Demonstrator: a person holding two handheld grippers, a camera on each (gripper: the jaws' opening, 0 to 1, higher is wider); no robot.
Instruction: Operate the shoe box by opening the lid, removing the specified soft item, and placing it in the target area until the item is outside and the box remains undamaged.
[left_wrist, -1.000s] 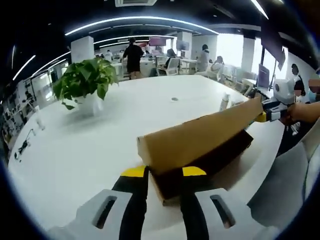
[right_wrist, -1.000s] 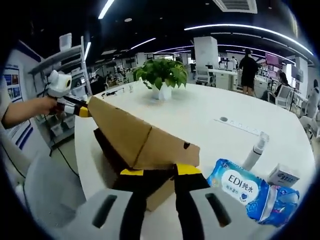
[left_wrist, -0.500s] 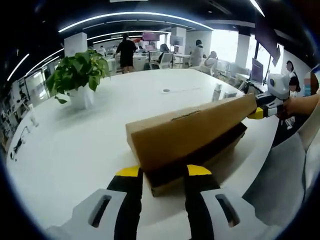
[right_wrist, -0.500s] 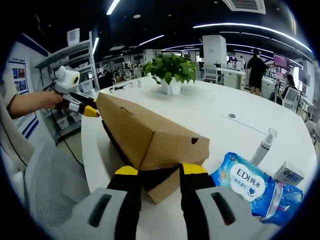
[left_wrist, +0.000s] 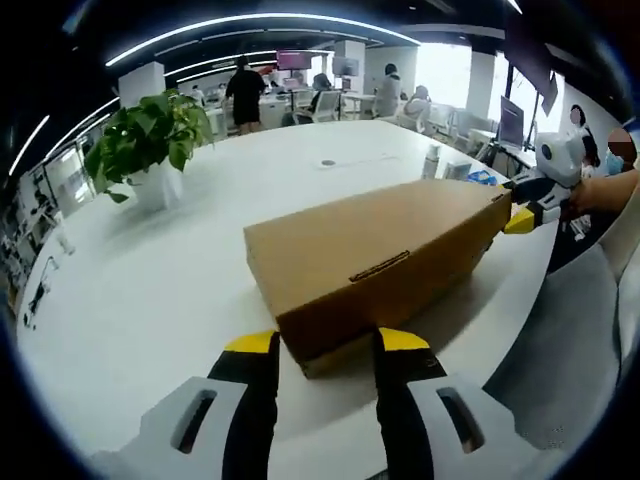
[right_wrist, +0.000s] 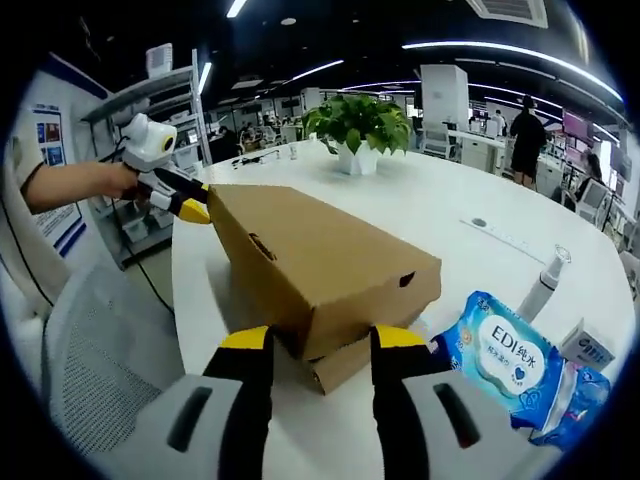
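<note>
A brown cardboard shoe box lies on the white bench, lid down, one end before each hand-held gripper: left hand-held gripper, right hand-held gripper, both with jaws apart, straddling its corners.

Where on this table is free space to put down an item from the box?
The table is bare between the shoe box and the potted plant, and beyond the box toward the far edge. It is crowded beside the box, where the wipes pack, a spray bottle and a small carton lie.
</note>
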